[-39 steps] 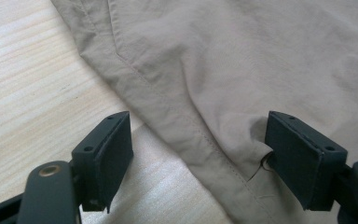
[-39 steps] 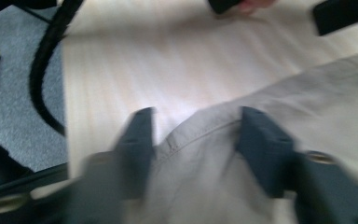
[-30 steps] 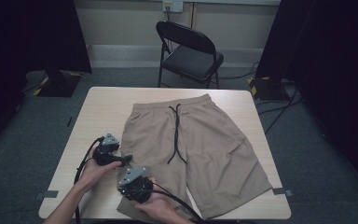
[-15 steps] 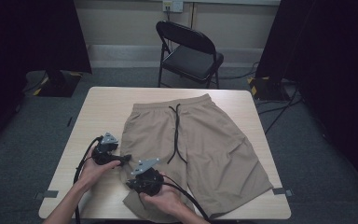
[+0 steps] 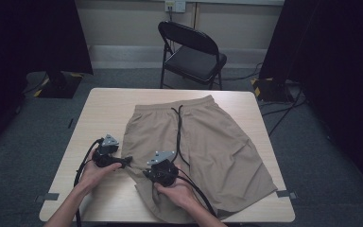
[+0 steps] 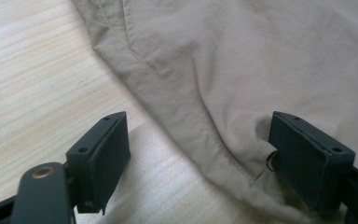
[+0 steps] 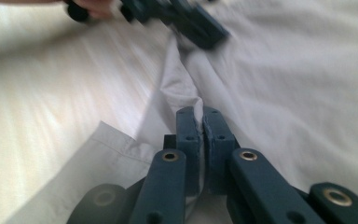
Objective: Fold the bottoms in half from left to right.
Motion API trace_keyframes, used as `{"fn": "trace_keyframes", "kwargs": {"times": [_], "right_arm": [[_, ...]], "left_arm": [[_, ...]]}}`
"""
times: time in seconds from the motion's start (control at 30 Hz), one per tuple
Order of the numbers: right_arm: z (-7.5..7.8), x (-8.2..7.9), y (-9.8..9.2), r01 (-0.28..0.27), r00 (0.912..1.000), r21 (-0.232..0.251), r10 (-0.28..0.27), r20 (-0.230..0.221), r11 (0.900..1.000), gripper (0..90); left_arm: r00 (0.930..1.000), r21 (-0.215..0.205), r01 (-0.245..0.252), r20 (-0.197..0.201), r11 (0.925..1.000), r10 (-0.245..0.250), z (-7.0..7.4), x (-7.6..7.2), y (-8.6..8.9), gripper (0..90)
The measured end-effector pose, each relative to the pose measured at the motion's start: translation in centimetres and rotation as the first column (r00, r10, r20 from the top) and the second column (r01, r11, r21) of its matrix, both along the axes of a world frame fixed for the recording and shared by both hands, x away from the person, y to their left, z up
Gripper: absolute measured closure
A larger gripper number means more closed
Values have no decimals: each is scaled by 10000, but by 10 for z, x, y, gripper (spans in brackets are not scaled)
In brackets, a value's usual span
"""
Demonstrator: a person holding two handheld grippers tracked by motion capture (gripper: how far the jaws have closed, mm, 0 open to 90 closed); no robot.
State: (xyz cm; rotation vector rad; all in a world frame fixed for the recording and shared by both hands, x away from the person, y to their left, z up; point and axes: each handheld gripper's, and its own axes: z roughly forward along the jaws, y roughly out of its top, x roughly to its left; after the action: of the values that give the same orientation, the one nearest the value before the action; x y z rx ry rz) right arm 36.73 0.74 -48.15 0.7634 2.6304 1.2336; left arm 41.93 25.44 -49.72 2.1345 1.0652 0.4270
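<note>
1. a pale wooden table [image 5: 99, 113] stands in a dim room, its near edge by the person's forearms.
2. nearest, the right gripper [image 7: 200, 128] has its jaws clenched on a ridge of cloth at the near left leg of the tan shorts [image 5: 208, 142]; that fold stands up between the pads.
3. just beyond, the left gripper [image 6: 200, 158] rests with jaws spread wide; the side seam lies between them, ungripped.
4. the shorts lie flat mid-table, waistband far, black drawstring [image 5: 178, 130] down the middle.
5. farther off, a black folding chair [image 5: 191, 52] stands behind the table.
6. judged: a fold is beginning; next the left jaws must close on the seam, then both lift together.
</note>
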Motion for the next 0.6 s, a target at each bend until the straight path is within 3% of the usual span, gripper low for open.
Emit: {"fn": "trace_keyframes", "kwargs": {"times": [0.1, 0.2, 0.4, 0.6], "right_arm": [[-14, 1, -2, 169, 9998, -335, -173, -102, 9993, 868], [-15, -1, -3, 229, 9995, -114, -232, -194, 9997, 844], [-15, -16, 2, -431, 9991, -191, 431, -15, 9989, 848], [-16, -29, -2, -835, 9962, -70, 833, -250, 9965, 875]], "left_arm": [[10000, 25, 80, 1, 10000, -80, 0, 0, 0, 200], [9998, -50, 165, 72, 9999, -165, -1, -2, 1, 200], [9990, 263, 141, -438, 9996, -129, 4, -15, -1, 201], [9959, 453, 467, -794, 9979, -430, 8, -29, -2, 222]]}}
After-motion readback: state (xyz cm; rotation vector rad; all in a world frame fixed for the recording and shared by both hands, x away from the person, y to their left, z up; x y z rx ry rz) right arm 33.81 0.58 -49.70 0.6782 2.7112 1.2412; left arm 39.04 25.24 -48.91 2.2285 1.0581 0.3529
